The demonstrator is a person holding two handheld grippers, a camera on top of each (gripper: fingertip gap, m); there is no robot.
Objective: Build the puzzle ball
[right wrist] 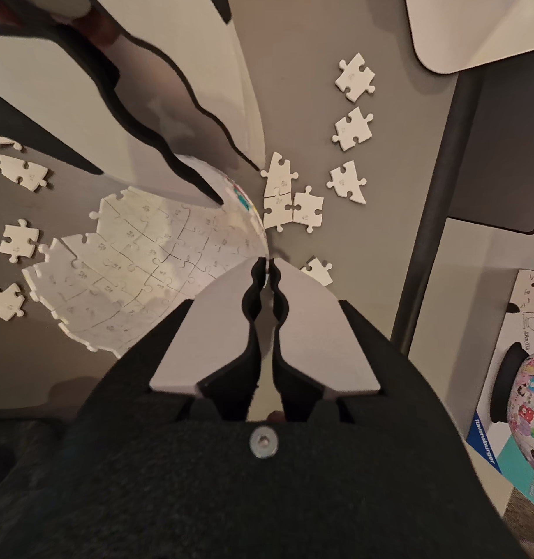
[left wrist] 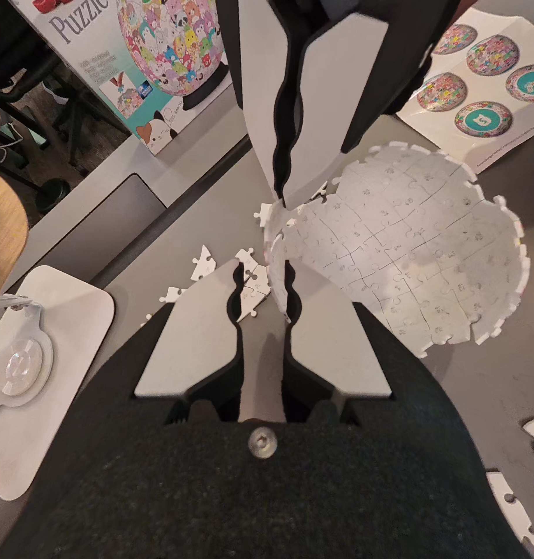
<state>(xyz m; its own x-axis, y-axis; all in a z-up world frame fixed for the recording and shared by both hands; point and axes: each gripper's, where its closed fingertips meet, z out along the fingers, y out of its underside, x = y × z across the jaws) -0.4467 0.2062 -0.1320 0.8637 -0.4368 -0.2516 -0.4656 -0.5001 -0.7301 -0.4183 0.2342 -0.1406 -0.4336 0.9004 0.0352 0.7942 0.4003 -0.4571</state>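
Observation:
The part-built puzzle ball is a white half shell (left wrist: 411,248) with its numbered inside facing both cameras; it also shows in the right wrist view (right wrist: 132,266). My right gripper (right wrist: 267,262) is shut on the shell's rim and comes in from the top of the left wrist view (left wrist: 280,203). My left gripper (left wrist: 262,266) is open. Its jaws straddle the same rim a little farther along, one finger inside the shell and one outside (right wrist: 240,185). Loose white pieces (right wrist: 290,205) lie on the grey table beside the shell, and some (left wrist: 250,284) lie under my left fingers.
The puzzle box (left wrist: 156,69) stands at the back left, and an instruction sheet (left wrist: 486,81) lies at the back right. A white tray (left wrist: 53,317) holding a clear stand part lies to the left. More loose pieces (right wrist: 353,127) lie scattered near a dark table seam (right wrist: 426,211). My hands' fingertips stand some 5 centimetres from each other.

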